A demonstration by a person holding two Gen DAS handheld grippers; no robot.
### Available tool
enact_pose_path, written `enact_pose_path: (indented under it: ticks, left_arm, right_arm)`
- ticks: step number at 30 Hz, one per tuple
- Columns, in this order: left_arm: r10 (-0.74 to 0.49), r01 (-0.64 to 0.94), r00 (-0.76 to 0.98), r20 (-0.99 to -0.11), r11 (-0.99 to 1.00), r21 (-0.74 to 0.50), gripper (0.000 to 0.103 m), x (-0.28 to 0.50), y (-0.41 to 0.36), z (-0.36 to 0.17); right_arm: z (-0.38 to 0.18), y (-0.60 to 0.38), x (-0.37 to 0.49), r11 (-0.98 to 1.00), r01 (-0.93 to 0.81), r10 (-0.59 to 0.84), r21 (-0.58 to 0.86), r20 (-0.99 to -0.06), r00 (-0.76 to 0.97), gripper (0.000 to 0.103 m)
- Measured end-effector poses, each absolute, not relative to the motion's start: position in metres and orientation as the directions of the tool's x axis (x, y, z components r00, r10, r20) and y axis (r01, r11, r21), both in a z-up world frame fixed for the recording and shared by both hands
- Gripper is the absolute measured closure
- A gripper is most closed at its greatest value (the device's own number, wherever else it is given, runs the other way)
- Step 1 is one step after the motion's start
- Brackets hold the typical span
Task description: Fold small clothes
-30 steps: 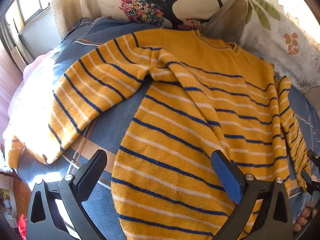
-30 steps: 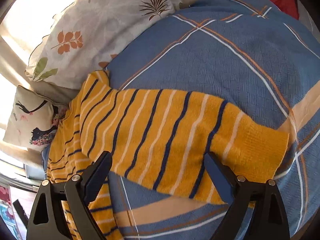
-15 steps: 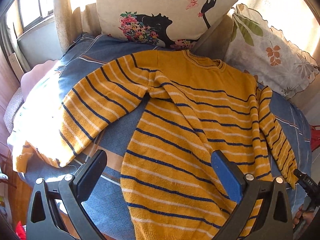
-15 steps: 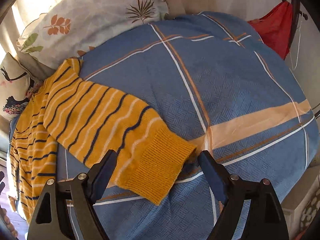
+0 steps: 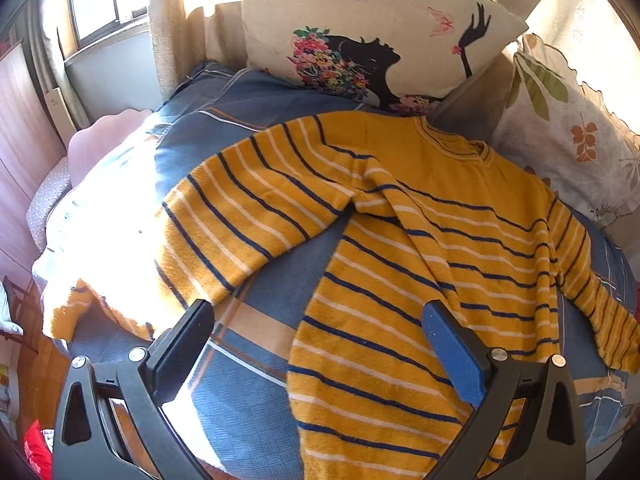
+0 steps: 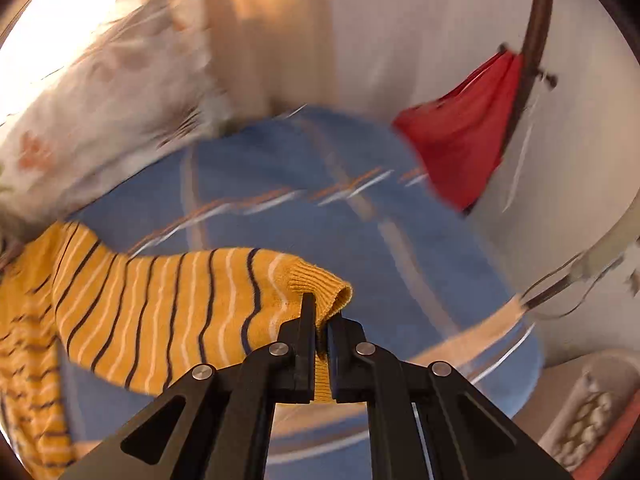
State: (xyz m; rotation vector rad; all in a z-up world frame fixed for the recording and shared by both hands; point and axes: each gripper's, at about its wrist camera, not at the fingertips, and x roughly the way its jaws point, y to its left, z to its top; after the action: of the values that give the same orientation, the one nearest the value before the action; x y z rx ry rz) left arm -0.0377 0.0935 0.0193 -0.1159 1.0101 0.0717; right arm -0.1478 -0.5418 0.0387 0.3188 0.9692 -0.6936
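While the right gripper (image 6: 320,322) pinches the sweater (image 5: 420,248) cuff, left gripper (image 5: 316,340) spread wide, pillows (image 5: 360,36) behind.

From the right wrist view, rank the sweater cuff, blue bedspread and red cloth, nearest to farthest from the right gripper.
1. Sweater cuff: pinched in the right gripper.
2. Blue bedspread: beneath and just beyond.
3. Red cloth: upper right, hanging at the wall.

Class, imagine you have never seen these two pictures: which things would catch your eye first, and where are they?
The mustard sweater with navy and white stripes dominates, spread across the blue plaid bedcover below the silhouette pillow. The right gripper is shut on the sleeve's ribbed cuff. A red cloth hangs beyond the bed.
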Motion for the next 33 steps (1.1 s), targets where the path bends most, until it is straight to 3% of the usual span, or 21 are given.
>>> enact_pose_path:
  ticks: [3, 6, 7, 8, 10, 20, 23, 25, 27, 30, 33]
  left_arm:
    - [0.056, -0.162, 0.527, -0.848, 0.986, -0.036, 0.0, -0.036, 0.116, 0.022]
    - [0.103, -0.223, 0.515, -0.851, 0.975, -0.017, 0.0, -0.04, 0.147, 0.023]
    - [0.117, -0.243, 0.509, -0.853, 0.97, -0.012, 0.0, -0.042, 0.158, 0.023]
    - [0.133, -0.263, 0.502, -0.855, 0.965, -0.004, 0.0, -0.046, 0.17, 0.023]
    - [0.167, -0.305, 0.489, -0.856, 0.952, 0.011, 0.0, -0.054, 0.197, 0.022]
    - [0.211, -0.445, 0.415, -0.885, 0.896, 0.005, 0.0, -0.066, 0.324, -0.012]
    - [0.077, -0.456, 0.395, -0.915, 0.881, -0.123, 0.001, -0.058, 0.348, -0.027]
    - [-0.035, -0.45, 0.406, -0.913, 0.862, -0.233, 0.014, -0.052, 0.352, -0.035]
    - [-0.095, -0.455, 0.382, -0.919, 0.846, -0.277, 0.063, -0.046, 0.356, -0.041]
    - [-0.102, -0.448, 0.385, -0.917, 0.849, -0.282, 0.085, -0.042, 0.362, -0.035]
    - [0.005, -0.423, 0.425, -0.905, 0.885, -0.194, 0.085, -0.034, 0.373, -0.007]
  right_arm:
    - [0.038, -0.577, -0.13, 0.704, 0.689, -0.488, -0.171, -0.821, 0.295, 0.097]
    - [0.026, -0.593, -0.116, 0.691, 0.703, -0.451, -0.167, -0.86, 0.239, 0.089]
    - [0.025, -0.592, -0.116, 0.691, 0.703, -0.45, -0.167, -0.861, 0.237, 0.076]
    - [0.027, -0.588, -0.117, 0.696, 0.699, -0.45, -0.164, -0.858, 0.247, 0.056]
    - [0.031, -0.574, -0.123, 0.696, 0.697, -0.472, -0.173, -0.842, 0.262, 0.041]
    - [0.023, -0.44, -0.111, 0.837, 0.543, -0.31, -0.06, -0.871, 0.381, 0.041]
    - [0.016, -0.393, -0.092, 0.876, 0.48, -0.255, -0.042, -0.886, 0.388, 0.041]
    - [0.013, -0.363, -0.081, 0.896, 0.443, -0.233, -0.041, -0.892, 0.389, 0.041]
    - [0.011, -0.334, -0.072, 0.909, 0.414, -0.222, -0.045, -0.893, 0.391, 0.041]
    - [0.009, -0.297, -0.061, 0.926, 0.372, -0.226, -0.069, -0.889, 0.398, 0.041]
    - [0.009, -0.272, -0.053, 0.935, 0.344, -0.229, -0.085, -0.885, 0.404, 0.041]
